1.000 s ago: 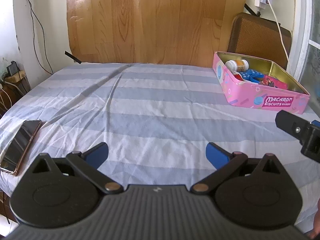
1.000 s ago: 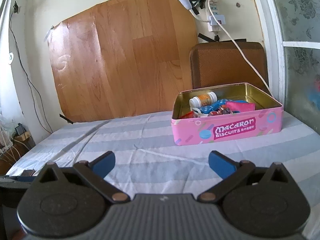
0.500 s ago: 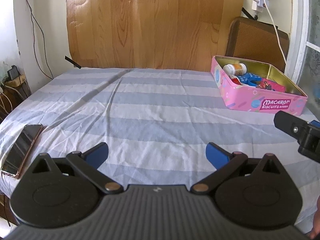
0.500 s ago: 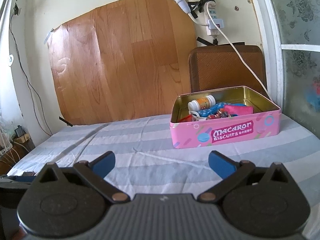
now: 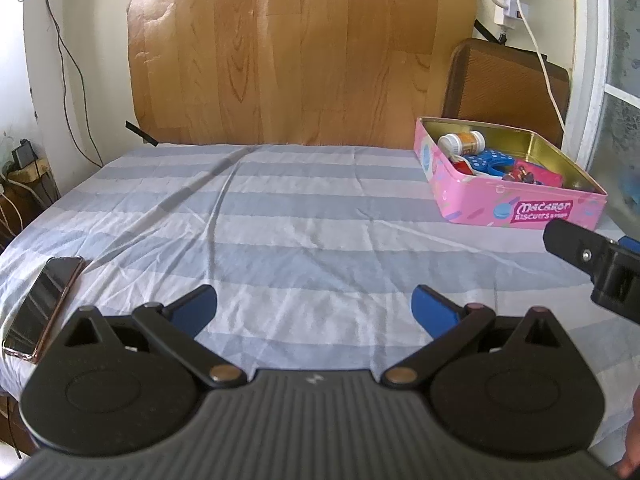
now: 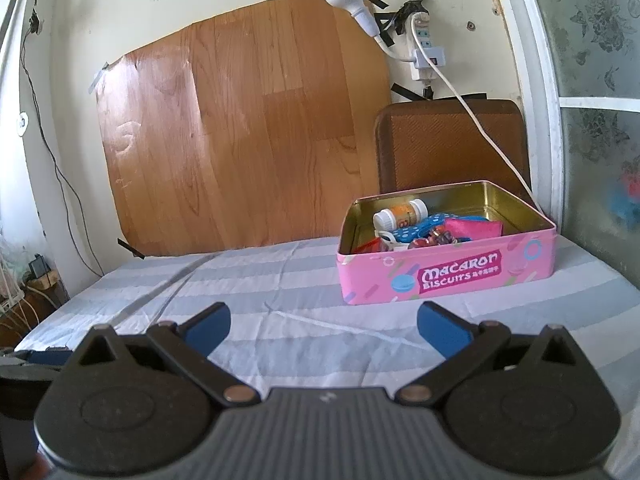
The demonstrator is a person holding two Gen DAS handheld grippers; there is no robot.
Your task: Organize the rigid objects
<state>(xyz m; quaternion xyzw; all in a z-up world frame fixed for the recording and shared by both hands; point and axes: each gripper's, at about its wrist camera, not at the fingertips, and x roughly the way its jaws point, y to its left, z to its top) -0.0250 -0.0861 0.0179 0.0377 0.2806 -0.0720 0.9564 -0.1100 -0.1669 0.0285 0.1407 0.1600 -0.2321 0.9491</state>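
A pink macaron biscuit tin stands open on the striped bedsheet, far right. Inside it lie a white-capped orange bottle, a blue dotted item and a pink packet. My left gripper hovers open above the near middle of the bed, holding nothing. Open too and holding nothing, my right gripper faces the tin from the near side. Part of the right gripper's body shows at the left wrist view's right edge.
A phone lies at the bed's near left edge. A wood-pattern sheet covers the wall behind. A brown chair back stands behind the tin, with a white cable running down to it. Cables hang at far left.
Both cameras have tilted upward or drawn back a little, so the tin and bed sit lower in view. Both grippers stay open and nothing on the bed has moved.
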